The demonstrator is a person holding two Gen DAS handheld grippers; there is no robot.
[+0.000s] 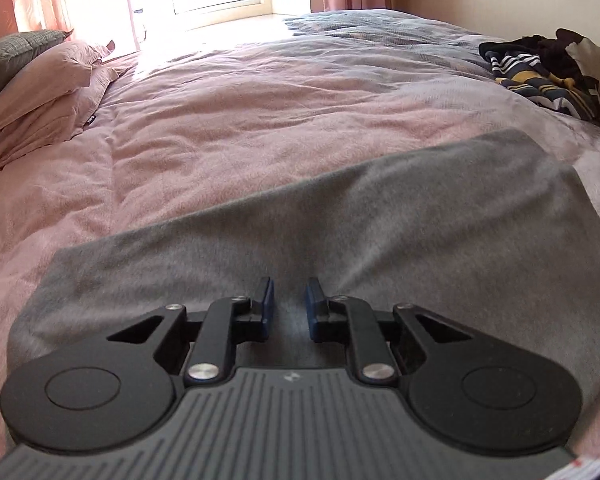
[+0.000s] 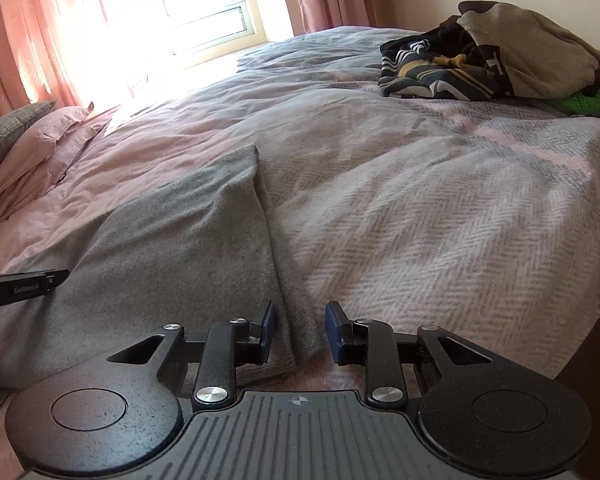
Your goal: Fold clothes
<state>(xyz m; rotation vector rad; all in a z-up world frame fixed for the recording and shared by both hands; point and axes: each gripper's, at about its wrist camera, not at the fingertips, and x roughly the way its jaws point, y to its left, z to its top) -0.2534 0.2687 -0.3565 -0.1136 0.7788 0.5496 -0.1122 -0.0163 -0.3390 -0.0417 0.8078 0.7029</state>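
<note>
A grey garment [image 1: 340,232] lies flat on the pink bed cover, folded into a long band. My left gripper [image 1: 290,300] hovers low over its near part, jaws open, nothing between them. In the right wrist view the same grey garment [image 2: 172,240] stretches away to the left, its right edge running toward me. My right gripper [image 2: 300,328] stands open astride that right edge near the front corner, with the fabric lying loose between the fingers. The left gripper's body [image 2: 20,286] pokes in at the left edge of that view, with a hand behind it.
A heap of unfolded clothes [image 2: 492,60], striped, tan and green, sits at the far right of the bed. Pink and grey pillows [image 1: 32,80] lie at the left. A window with pink curtains [image 2: 180,4] is beyond. The bed's right edge [image 2: 588,312] drops off close by.
</note>
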